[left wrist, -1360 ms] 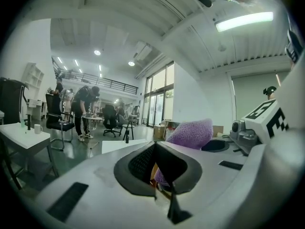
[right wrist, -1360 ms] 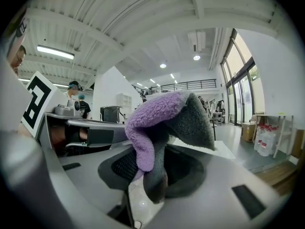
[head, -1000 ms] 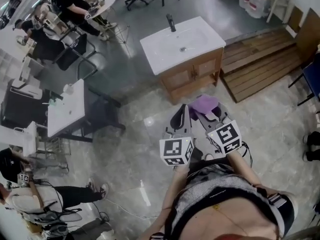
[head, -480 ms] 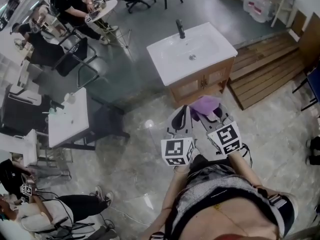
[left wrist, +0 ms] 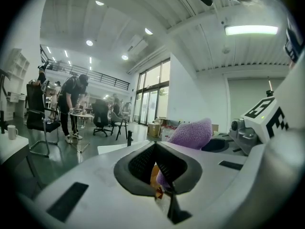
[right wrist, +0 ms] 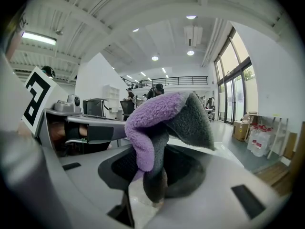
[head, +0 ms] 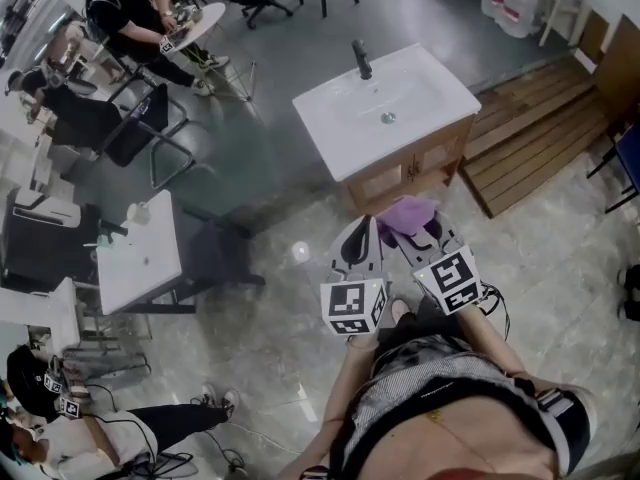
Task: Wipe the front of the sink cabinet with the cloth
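I hold both grippers close in front of my belly, side by side. My forearms are bent in and the jaws point away from me toward the sink cabinet [head: 405, 173], which stands a little way off across the stone floor [head: 270, 318]. My left gripper [head: 366, 222] has its jaws drawn together with nothing caught in them. My right gripper [head: 412, 230] is clamped on the cloth [head: 405, 211], a purple and grey bundle that bulges up past the jaw tips. The cloth is well apart from the cabinet's wooden doors.

Only the head view shows the white sink [head: 385, 103] with its dark faucet [head: 361, 58] on top of the cabinet, and a wooden platform [head: 530, 128] to its right. Only the right gripper view shows how the cloth folds: purple pile on one face, grey on the other, drooping down between the pads. The left gripper view catches the cloth from the side, past my closed jaws, and people [left wrist: 71, 99] at a round table [left wrist: 78, 113] far down the hall.
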`<state>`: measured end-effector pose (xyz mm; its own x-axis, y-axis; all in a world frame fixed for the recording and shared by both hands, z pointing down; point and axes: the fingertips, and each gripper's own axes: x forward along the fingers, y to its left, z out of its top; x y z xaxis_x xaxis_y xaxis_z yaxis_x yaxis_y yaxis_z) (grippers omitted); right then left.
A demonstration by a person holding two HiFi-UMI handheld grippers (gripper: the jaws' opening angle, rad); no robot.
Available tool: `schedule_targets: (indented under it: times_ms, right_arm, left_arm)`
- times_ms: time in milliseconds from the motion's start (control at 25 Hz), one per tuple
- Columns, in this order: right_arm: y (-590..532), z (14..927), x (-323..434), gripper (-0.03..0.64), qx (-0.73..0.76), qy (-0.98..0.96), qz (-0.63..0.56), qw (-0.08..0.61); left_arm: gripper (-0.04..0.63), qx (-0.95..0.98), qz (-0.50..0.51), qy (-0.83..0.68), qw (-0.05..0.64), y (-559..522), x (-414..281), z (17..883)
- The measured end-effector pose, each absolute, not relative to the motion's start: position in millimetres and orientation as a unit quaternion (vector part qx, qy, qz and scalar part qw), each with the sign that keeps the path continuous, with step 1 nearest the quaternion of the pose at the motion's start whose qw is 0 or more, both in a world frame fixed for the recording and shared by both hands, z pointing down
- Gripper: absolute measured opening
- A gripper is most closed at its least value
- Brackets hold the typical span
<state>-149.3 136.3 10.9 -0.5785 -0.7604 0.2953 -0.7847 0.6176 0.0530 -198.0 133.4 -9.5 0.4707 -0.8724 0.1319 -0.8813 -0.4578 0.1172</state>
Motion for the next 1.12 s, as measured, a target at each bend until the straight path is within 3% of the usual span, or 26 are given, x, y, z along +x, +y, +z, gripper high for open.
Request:
schedule_targets:
  times_ms: [800,1120]
  right_arm:
    - [18.4,-3.3,-84.5,0.179,0.387,-0.908,0.034,0.159]
    - [-9.3,14.3,-73.9,0.179,0.339,-0.923,0.042,0.175]
  left_arm:
    - [0.000,0.806,0.017,-0.587,0.072,33.7,-150.5,-28.4]
    - [0.000,0.769,0.026,-0.631,0.096,14.5,-144.7,-5.6]
